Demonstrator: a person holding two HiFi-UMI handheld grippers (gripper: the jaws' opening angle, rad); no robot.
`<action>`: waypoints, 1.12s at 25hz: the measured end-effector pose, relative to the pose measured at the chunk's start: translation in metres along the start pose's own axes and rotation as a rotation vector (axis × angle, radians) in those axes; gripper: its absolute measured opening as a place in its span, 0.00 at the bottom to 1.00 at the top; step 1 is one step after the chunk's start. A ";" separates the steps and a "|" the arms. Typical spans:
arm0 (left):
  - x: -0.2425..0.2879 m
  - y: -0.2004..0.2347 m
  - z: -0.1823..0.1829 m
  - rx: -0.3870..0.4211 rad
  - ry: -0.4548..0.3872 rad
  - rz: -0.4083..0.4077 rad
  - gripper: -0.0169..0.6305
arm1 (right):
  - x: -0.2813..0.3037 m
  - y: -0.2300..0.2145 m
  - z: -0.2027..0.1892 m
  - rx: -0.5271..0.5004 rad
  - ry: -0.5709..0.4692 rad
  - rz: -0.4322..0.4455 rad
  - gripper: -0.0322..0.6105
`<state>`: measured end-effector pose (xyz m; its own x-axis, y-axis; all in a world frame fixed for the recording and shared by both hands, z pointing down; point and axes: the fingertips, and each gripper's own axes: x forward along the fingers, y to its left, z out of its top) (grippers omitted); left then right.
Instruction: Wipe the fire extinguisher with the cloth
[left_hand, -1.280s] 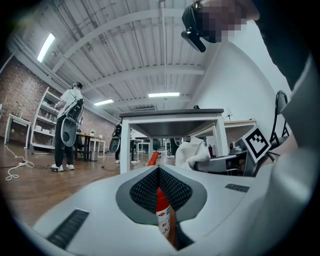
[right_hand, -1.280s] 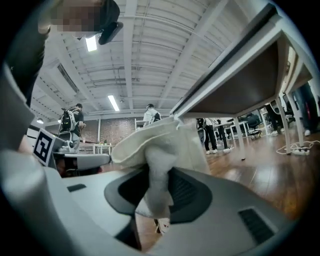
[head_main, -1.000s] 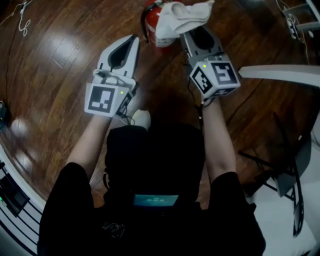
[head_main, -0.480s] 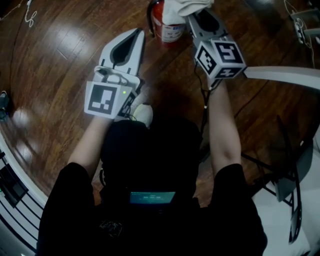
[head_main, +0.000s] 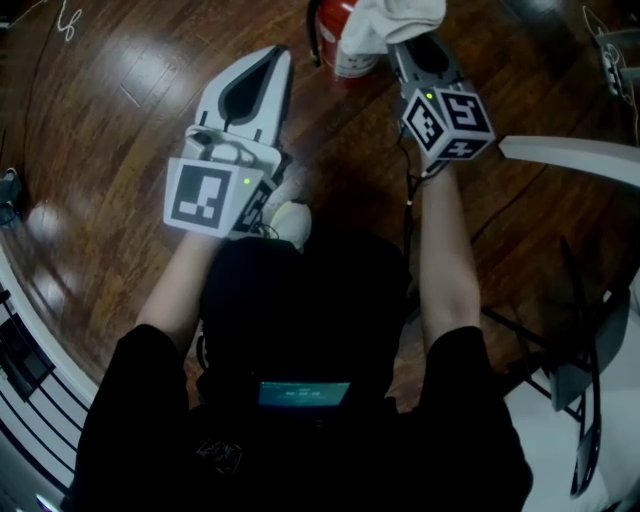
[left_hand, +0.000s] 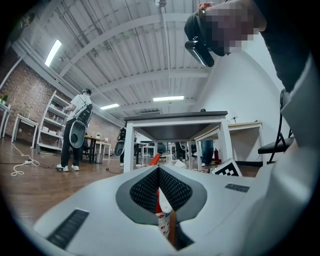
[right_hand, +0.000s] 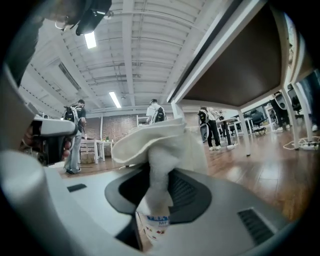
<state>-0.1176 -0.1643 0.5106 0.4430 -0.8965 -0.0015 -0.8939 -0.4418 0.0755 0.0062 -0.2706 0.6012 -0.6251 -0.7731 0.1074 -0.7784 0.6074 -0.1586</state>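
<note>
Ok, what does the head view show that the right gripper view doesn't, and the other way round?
Head view only: the extinguisher's red body and the person's arms. Right gripper view only: the right hand-held gripper shut on the cloth, and a table's underside overhead. Both: the cloth above the extinguisher's label.
</note>
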 end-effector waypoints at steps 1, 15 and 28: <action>0.000 0.001 0.000 -0.007 0.002 0.002 0.03 | -0.002 -0.002 -0.012 0.005 0.017 -0.004 0.24; -0.008 0.002 0.012 -0.015 -0.041 0.017 0.03 | 0.020 0.002 -0.196 0.040 0.377 0.004 0.25; -0.015 0.001 0.010 -0.032 -0.036 0.015 0.03 | -0.012 -0.005 -0.095 0.076 0.140 -0.016 0.25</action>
<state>-0.1260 -0.1512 0.5004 0.4264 -0.9038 -0.0360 -0.8975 -0.4277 0.1076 0.0123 -0.2467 0.6935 -0.6184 -0.7464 0.2459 -0.7853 0.5750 -0.2294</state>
